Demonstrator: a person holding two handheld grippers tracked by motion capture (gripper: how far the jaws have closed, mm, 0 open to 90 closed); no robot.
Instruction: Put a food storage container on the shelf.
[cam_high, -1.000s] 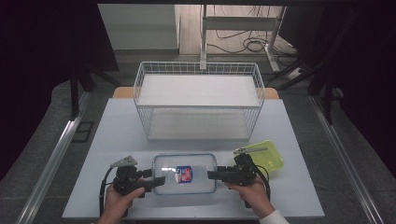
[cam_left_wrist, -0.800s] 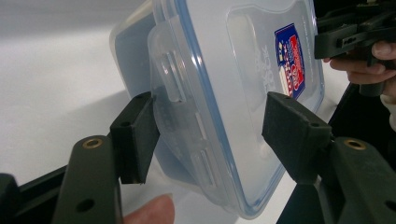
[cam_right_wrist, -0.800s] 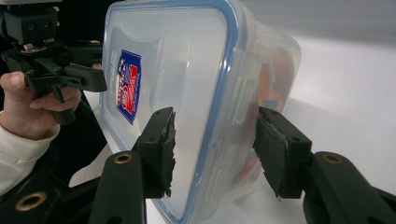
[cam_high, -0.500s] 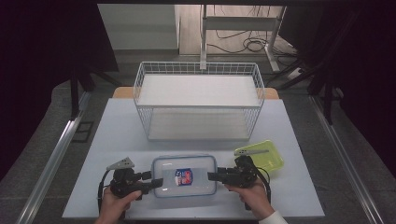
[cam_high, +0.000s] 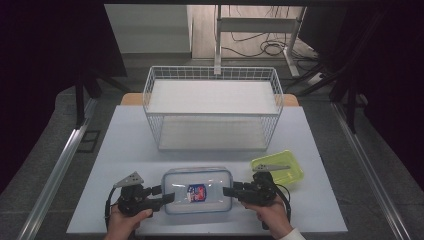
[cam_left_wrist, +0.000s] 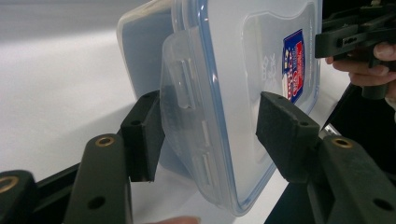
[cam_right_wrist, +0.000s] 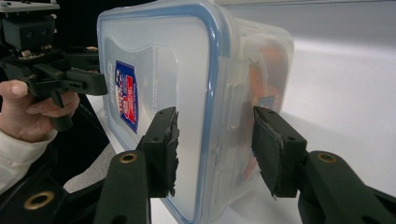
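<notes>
Both tongs sit at the near edge of a pale grey table (cam_high: 125, 135), one at each short end of a clear plastic box (cam_high: 197, 190) with a blue-rimmed lid and a red-and-blue label.

Surface and room: the table top is matte; a white wire basket (cam_high: 212, 112) stands at mid-table, well behind the box. A yellow-green tray (cam_high: 285, 167) lies just right of the box, near the right hand. Dark floor, a metal rail at the left, cables at the back.

Left gripper (cam_left_wrist: 210, 135): jaws partly spread and just been closing. They straddle the box's end latch; one pad (cam_left_wrist: 144, 135) lies against the latch flap, the other stands a little off the lid.

Right gripper (cam_right_wrist: 215, 149): jaws partly spread, also just been closing, straddling the opposite end. One pad (cam_right_wrist: 163, 144) looks to be against the lid face; the other stands beside the box wall with a gap.

Hard to make out: orange contents show blurred through the box wall. Whether the box rests flat I cannot tell.
</notes>
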